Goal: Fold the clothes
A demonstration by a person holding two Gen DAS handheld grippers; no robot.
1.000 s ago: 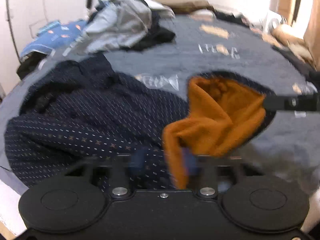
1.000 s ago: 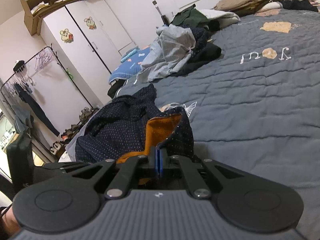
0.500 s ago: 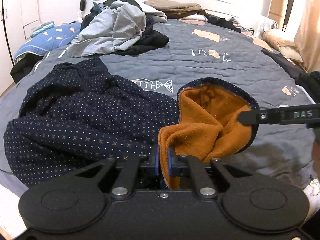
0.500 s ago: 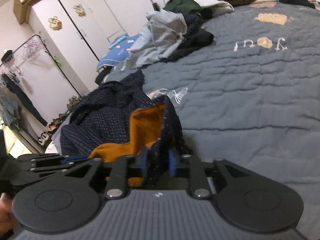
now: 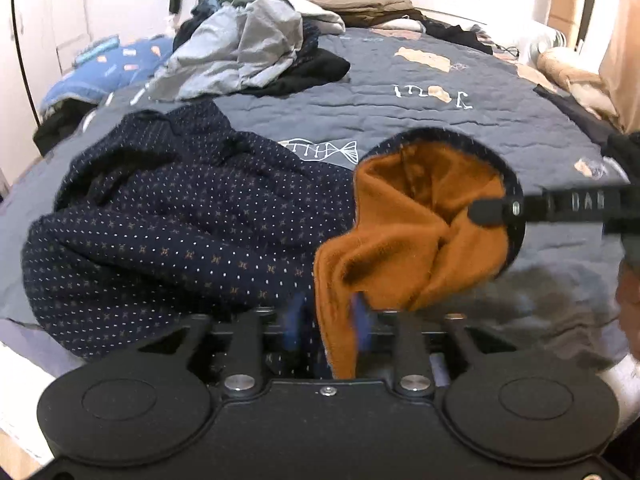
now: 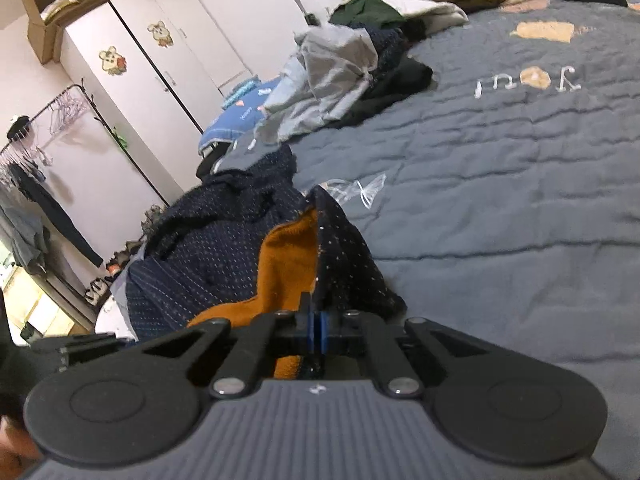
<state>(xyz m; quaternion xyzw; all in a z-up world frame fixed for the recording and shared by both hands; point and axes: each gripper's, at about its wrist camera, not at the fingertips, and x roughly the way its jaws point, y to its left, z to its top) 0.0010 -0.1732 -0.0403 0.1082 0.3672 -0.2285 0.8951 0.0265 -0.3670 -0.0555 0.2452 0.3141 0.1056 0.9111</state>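
Note:
A navy dotted garment [image 5: 160,220] with orange fleece lining [image 5: 408,240] lies crumpled at the near edge of the grey bedspread [image 5: 440,120]. My left gripper [image 5: 327,316] is open, its blue pads blurred and apart, and the orange hem hangs between them. My right gripper [image 6: 317,330] is shut on the garment's [image 6: 220,248] hem, where navy meets orange. In the left wrist view the right gripper's fingers [image 5: 486,212] reach in from the right and hold that hem up, so the lining forms an open pocket.
A heap of grey, blue and black clothes [image 5: 256,52] lies at the far left of the bed, with folded items [image 5: 360,4] by the headboard. A blue quilt [image 5: 112,64] hangs off the left side. A white wardrobe [image 6: 152,60] and a clothes rack [image 6: 48,128] stand beyond.
My left gripper, shut on the orange hem half a second ago, has opened. My right gripper, then open around the hem, has shut on it. The garment has barely moved.

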